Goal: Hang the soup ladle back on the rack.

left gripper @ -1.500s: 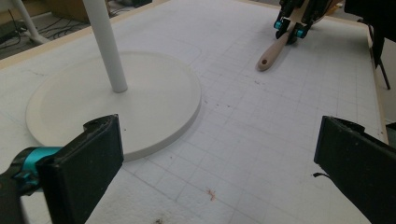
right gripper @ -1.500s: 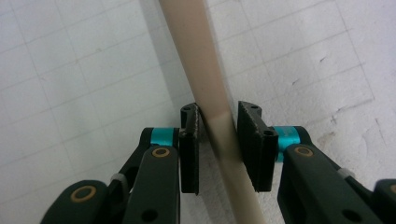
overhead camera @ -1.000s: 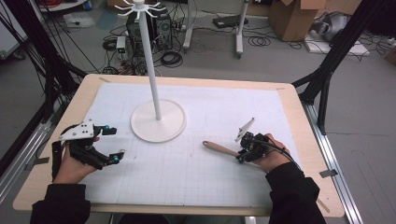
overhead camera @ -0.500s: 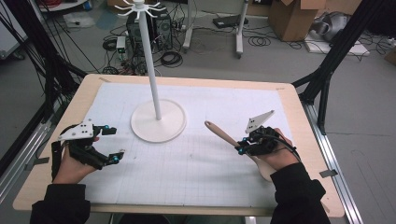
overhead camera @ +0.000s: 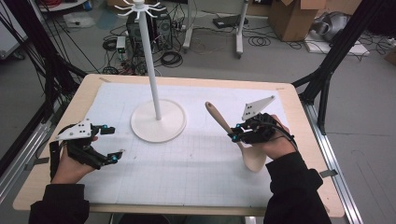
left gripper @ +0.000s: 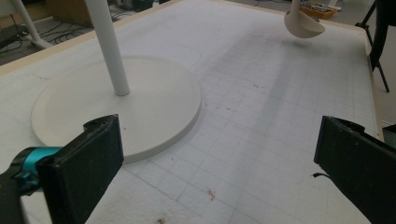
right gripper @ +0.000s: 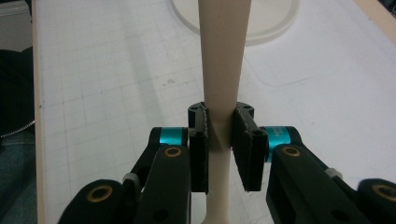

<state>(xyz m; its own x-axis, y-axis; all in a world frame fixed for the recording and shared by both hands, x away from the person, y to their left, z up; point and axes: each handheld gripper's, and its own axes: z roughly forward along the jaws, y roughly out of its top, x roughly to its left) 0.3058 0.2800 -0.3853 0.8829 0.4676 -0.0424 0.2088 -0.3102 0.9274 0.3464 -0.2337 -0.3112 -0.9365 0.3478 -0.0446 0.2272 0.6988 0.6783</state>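
Note:
A pale wooden spoon [overhead camera: 218, 117] hangs above the mat at the right. Its handle points up and toward the stand, and its bowl [overhead camera: 254, 158] lies near the person's right wrist. My right gripper [overhead camera: 235, 134] is shut on the spoon's handle [right gripper: 224, 56], with both pads pressed on it around the right gripper's midpoint [right gripper: 220, 135]. At the left edge of the mat my left gripper [overhead camera: 114, 142] rests wide open with nothing between its jaws, as the left gripper's own midpoint [left gripper: 219, 163] shows. The spoon bowl [left gripper: 303, 23] appears far off.
A white stand with a tall pole [overhead camera: 152, 70], hooks on top and a round base [overhead camera: 159, 121] sits at mid-table on a white gridded mat [overhead camera: 196, 168]. The base [left gripper: 116, 102] lies just ahead of my left gripper. The table's wooden rim [overhead camera: 299, 121] borders the mat.
My right gripper has lifted the spoon off the mat and tilted it, so the handle end rose and swung toward the back. The left gripper stayed put.

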